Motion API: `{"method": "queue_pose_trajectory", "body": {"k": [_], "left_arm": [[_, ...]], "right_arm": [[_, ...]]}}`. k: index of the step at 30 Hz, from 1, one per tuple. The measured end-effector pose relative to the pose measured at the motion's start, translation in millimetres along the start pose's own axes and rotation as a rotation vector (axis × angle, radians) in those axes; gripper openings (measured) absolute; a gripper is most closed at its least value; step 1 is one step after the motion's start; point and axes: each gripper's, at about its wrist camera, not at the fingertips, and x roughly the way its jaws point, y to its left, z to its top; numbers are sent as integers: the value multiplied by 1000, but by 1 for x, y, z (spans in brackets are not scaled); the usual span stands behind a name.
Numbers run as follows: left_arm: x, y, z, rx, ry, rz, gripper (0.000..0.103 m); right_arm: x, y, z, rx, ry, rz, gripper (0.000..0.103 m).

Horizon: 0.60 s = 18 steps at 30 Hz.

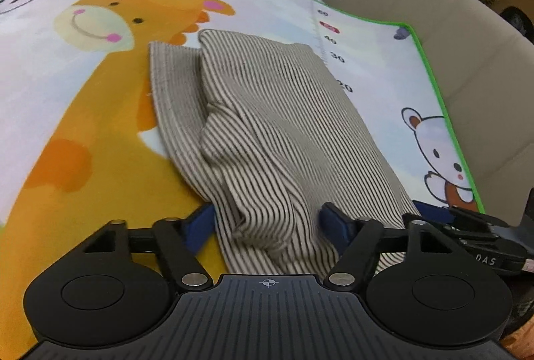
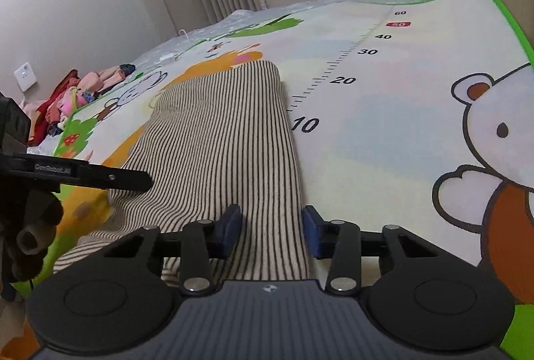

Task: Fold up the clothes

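Observation:
A beige garment with thin dark stripes (image 1: 267, 113) lies partly folded on a cartoon play mat (image 1: 83, 113). My left gripper (image 1: 263, 223) has its blue pads on either side of the garment's bunched near edge, jaws wide, cloth between them. My right gripper (image 2: 272, 226) likewise straddles the near edge of the same garment (image 2: 227, 126), pads apart with cloth between. The right gripper's body shows at the right edge of the left wrist view (image 1: 477, 239); the left gripper's body shows at the left of the right wrist view (image 2: 66, 174).
The mat (image 2: 383, 133) has a green border and a printed ruler scale (image 2: 337, 82). A beige padded headboard (image 1: 434, 26) curves along the mat's side. A heap of colourful clothes (image 2: 73, 96) lies at the far edge. Curtains and a window stand behind.

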Motion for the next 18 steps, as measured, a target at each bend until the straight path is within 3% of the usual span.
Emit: {"method": "queue_pose_trajectory", "body": {"k": [7, 11, 14, 18], "left_arm": [[22, 6, 21, 22, -55, -7, 64], [19, 10, 26, -5, -64, 11, 65], [8, 9, 23, 9, -76, 44, 70], [-5, 11, 21, -9, -90, 35, 74]], "right_arm": [[5, 14, 2, -35, -4, -13, 40], [-15, 28, 9, -115, -68, -49, 41], [-28, 42, 12, -149, -99, 30, 46], [-11, 65, -7, -226, -3, 97, 50]]}}
